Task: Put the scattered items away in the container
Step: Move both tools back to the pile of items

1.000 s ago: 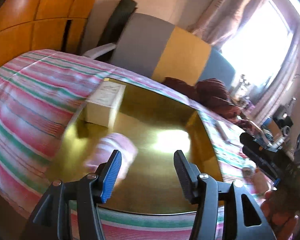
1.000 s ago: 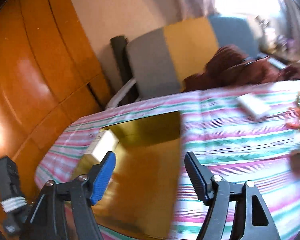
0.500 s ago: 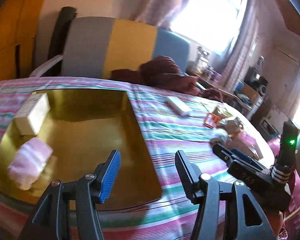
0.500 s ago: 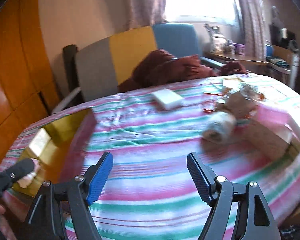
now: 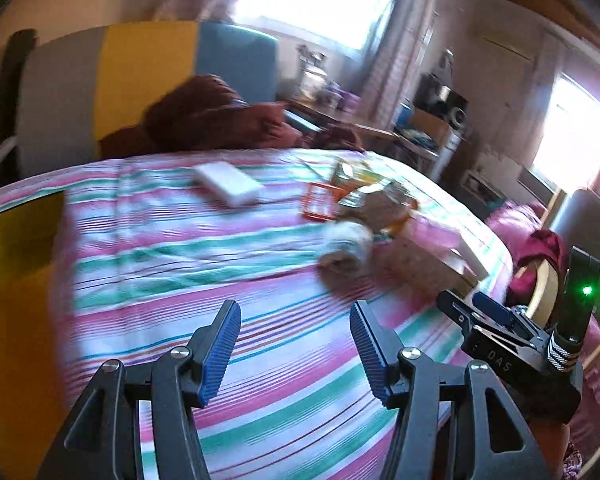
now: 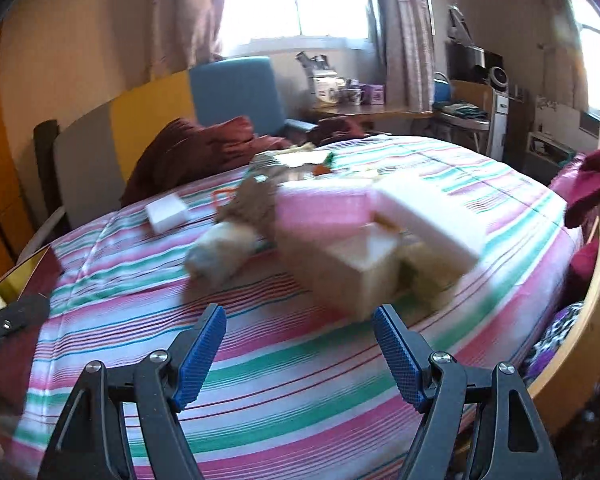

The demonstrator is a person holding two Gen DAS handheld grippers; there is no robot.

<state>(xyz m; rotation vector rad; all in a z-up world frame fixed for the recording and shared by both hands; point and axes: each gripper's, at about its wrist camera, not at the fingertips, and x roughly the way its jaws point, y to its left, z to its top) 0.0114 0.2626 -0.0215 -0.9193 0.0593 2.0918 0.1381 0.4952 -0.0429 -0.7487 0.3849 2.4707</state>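
The gold tray (image 5: 8,240) lies at the left edge of the striped bedcover (image 5: 180,264); only its corner (image 6: 8,280) shows in the right wrist view. Scattered items sit to the right: a white block (image 5: 230,188) (image 6: 167,213), a rolled pale cloth (image 5: 346,249) (image 6: 224,251), an orange frame (image 5: 319,205), and a pink-topped box (image 6: 340,240) with a white box (image 6: 428,216) leaning on it. My left gripper (image 5: 294,350) is open over bare cover. My right gripper (image 6: 300,354) is open just short of the pink-topped box, and also shows in the left wrist view (image 5: 470,312).
A dark red blanket (image 6: 196,152) lies heaped against the grey, yellow and blue headboard (image 5: 140,80). A cluttered side table (image 6: 360,108) and shelves stand by the window. A curved wooden edge (image 6: 580,320) with red cloth (image 6: 596,180) borders the bed at the right.
Both grippers have swung right, away from the tray with the pink roll and box in it, toward the pile of items. Both stayed open and empty.
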